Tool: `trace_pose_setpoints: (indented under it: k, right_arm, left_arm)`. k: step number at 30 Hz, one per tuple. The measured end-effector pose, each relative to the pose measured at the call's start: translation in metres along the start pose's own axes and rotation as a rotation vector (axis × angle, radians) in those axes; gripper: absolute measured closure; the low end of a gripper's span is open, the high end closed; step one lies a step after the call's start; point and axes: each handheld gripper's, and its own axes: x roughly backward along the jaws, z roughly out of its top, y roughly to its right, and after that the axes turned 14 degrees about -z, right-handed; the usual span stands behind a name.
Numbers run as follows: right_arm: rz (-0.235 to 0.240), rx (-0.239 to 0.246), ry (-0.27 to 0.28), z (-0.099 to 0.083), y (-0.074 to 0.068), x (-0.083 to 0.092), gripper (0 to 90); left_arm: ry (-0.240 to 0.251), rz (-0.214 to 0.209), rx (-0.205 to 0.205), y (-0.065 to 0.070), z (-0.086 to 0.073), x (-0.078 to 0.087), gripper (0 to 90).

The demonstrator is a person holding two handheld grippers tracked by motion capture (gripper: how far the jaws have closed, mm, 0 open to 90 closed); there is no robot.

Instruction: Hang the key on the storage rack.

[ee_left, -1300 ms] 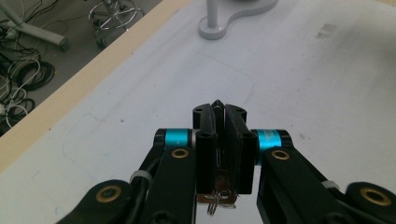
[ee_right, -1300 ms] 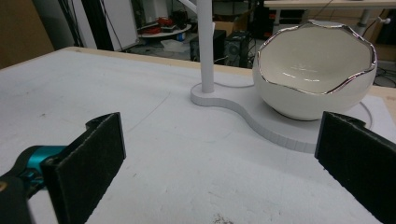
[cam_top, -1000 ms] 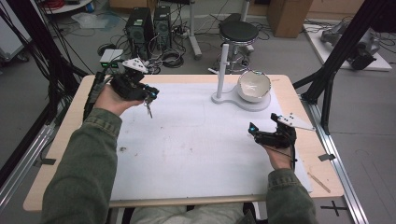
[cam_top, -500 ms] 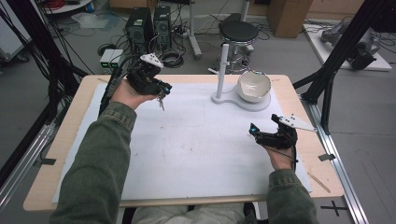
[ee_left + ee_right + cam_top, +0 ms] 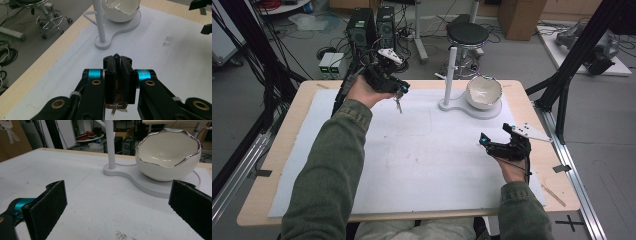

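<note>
My left gripper [image 5: 399,91] is held above the far left part of the table, shut on a small bunch of keys [image 5: 398,104] that hangs below its jaws. In the left gripper view the jaws [image 5: 120,58] are pressed together, with the keys [image 5: 117,108] showing under them. A white stand has an upright post [image 5: 452,75] and an egg-shaped white bowl [image 5: 483,92] with a silver rim; it stands right of the left gripper. My right gripper [image 5: 495,134] rests open near the table's right edge, nothing between its jaws [image 5: 117,202], facing the bowl [image 5: 167,157].
A white sheet [image 5: 422,155] covers the wooden table [image 5: 287,145]. Black frame struts [image 5: 562,105] rise at the right edge. A stool [image 5: 467,35], computer cases [image 5: 362,25] and cables lie on the floor beyond the far edge.
My left gripper has carried the keys away from the person and to the right, closer to the white stand. The right gripper has stayed put and open.
</note>
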Motion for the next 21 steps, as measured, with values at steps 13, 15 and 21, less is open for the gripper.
trace_pose_setpoints:
  k: [13, 15, 21]
  right_arm:
    - [-0.004, -0.007, -0.002, -0.001, 0.003, 0.002, 0.6]
    - [-0.005, -0.01, -0.004, -0.001, 0.002, 0.002, 0.6]
    - [-0.007, -0.009, -0.002, -0.002, 0.003, 0.003, 0.6]
  left_arm:
    - [0.001, -0.012, -0.004, -0.01, 0.03, -0.015, 82.7]
    - [0.004, -0.009, -0.001, -0.01, 0.034, -0.017, 82.7]
    - [0.008, -0.018, 0.005, -0.015, 0.046, -0.025, 82.8]
